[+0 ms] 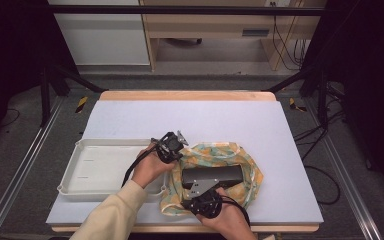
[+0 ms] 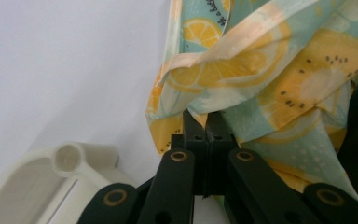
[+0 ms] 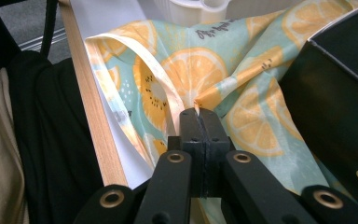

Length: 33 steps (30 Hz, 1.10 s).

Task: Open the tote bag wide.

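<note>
Pinching a citrus-print cloth (image 1: 240, 167) from two sides, the left gripper (image 2: 207, 122) and right gripper (image 3: 199, 117) each clamp a fold. A black box (image 1: 212, 176) sits in the cloth; a white tray (image 1: 97, 167) lies just beside, on the grey table mat (image 1: 190, 117).

Cloth (image 1: 240, 160) mint with orange citrus-slice print; box (image 1: 212, 176) black; tray (image 1: 87, 167) cream-white; mat (image 1: 220, 120) pale lilac-grey.
</note>
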### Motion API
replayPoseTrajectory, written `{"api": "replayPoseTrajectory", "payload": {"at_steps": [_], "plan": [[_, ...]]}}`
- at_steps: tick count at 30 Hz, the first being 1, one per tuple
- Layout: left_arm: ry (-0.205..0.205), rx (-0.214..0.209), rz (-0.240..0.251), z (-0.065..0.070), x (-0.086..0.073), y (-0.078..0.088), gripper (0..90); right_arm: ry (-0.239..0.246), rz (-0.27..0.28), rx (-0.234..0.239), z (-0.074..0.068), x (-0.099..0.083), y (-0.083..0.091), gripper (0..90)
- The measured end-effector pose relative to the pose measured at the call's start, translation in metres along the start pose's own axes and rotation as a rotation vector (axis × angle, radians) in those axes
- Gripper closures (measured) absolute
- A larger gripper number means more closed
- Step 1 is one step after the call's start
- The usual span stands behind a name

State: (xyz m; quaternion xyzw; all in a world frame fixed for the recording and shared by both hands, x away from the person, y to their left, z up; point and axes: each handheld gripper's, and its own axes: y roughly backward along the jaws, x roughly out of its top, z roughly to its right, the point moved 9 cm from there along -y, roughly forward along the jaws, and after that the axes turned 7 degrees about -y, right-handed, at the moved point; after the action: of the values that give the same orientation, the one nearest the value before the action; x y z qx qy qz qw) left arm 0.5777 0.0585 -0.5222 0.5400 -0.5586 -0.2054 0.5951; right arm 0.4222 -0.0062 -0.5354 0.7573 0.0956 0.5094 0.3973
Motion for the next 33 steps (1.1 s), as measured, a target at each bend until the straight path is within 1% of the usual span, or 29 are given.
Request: {"api": "replayPoseTrajectory", "payload": {"at_steps": [4,5,6,8,9,11,12,13,14,15,16,17,18,19,20,21,22,23,24,25,26,27,28,29,30,31,32,33], "plan": [[0.003,0.002,0.008,0.0,0.0,0.0,90.0,-0.01,0.006,-0.001,0.001,0.0,0.0,90.0],[0.001,0.001,0.002,0.0,0.0,0.0,90.0,-0.016,0.011,0.0,0.002,0.0,-0.001,89.7],[0.006,-0.002,0.014,0.001,-0.001,0.001,90.0,-0.018,0.011,-0.001,0.003,0.0,0.0,89.5],[0.009,-0.002,0.021,0.001,-0.001,0.002,90.0,-0.02,0.012,-0.002,0.003,0.0,0.0,88.9],[0.011,-0.002,0.026,0.001,-0.002,0.003,90.0,-0.018,0.019,-0.001,0.003,0.0,0.0,87.7],[0.022,0.009,0.048,0.0,-0.002,0.006,83.7,-0.022,0.025,-0.009,0.003,0.0,0.003,79.4],[0.02,0.014,0.056,0.0,-0.002,0.008,80.6,-0.02,0.029,-0.014,0.003,0.0,0.004,75.6],[0.031,0.03,0.09,0.0,-0.002,0.015,77.1,-0.018,0.035,-0.022,0.003,0.0,0.007,70.7],[0.031,0.03,0.09,0.0,-0.002,0.015,72.5,-0.018,0.039,-0.03,0.003,0.0,0.009,65.3],[0.031,0.04,0.102,-0.001,-0.002,0.019,72.5,-0.018,0.039,-0.03,0.003,0.0,0.009,65.3],[0.049,0.057,0.151,-0.001,-0.002,0.028,63.5,-0.02,0.045,-0.053,0.004,0.001,0.014,58.9],[0.053,0.064,0.164,-0.001,-0.002,0.032,58.9,-0.019,0.046,-0.062,0.004,0.002,0.018,55.5],[0.053,0.064,0.164,-0.001,-0.002,0.032,55.4,-0.019,0.046,-0.062,0.004,0.002,0.018,55.5],[0.056,0.074,0.179,-0.002,-0.002,0.036,55.4,-0.016,0.054,-0.066,0.004,0.002,0.02,51.9],[0.056,0.089,0.212,-0.003,-0.003,0.048,50.3,-0.011,0.067,-0.072,0.004,0.005,0.027,46.2],[0.056,0.089,0.212,-0.003,-0.003,0.048,48.8,-0.011,0.067,-0.072,0.004,0.005,0.027,46.2],[0.058,0.104,0.235,-0.004,-0.004,0.057,46.8,-0.011,0.08,-0.089,0.004,0.007,0.035,41.8],[0.058,0.104,0.235,-0.004,-0.004,0.057,45.6,-0.011,0.08,-0.089,0.004,0.007,0.035,41.8],[0.051,0.118,0.273,-0.002,-0.003,0.071,45.1,-0.013,0.086,-0.104,0.005,0.008,0.041,38.3],[0.051,0.118,0.273,-0.002,-0.003,0.071,44.0,-0.013,0.086,-0.104,0.005,0.008,0.041,38.3],[0.047,0.125,0.302,0.0,-0.001,0.08,43.4,-0.012,0.098,-0.118,0.007,0.008,0.049,35.7],[0.047,0.125,0.302,0.0,-0.001,0.08,43.2,-0.012,0.098,-0.118,0.007,0.008,0.049,35.7],[0.041,0.129,0.316,0.003,0.0,0.086,43.2,-0.013,0.105,-0.13,0.008,0.009,0.052,34.6],[0.036,0.122,0.342,0.008,0.001,0.094,42.4,-0.022,0.114,-0.157,0.014,0.008,0.064,32.3],[0.036,0.122,0.342,0.008,0.001,0.094,42.3,-0.022,0.114,-0.157,0.014,0.008,0.064,32.3],[0.047,0.101,0.379,0.014,0.003,0.1,42.3,-0.039,0.135,-0.17,0.019,0.008,0.073,30.7],[0.046,0.089,0.389,0.018,0.002,0.102,42.4,-0.048,0.149,-0.176,0.023,0.008,0.079,30.9],[0.046,0.089,0.389,0.018,0.002,0.102,42.6,-0.048,0.149,-0.176,0.023,0.008,0.079,30.9]]}}
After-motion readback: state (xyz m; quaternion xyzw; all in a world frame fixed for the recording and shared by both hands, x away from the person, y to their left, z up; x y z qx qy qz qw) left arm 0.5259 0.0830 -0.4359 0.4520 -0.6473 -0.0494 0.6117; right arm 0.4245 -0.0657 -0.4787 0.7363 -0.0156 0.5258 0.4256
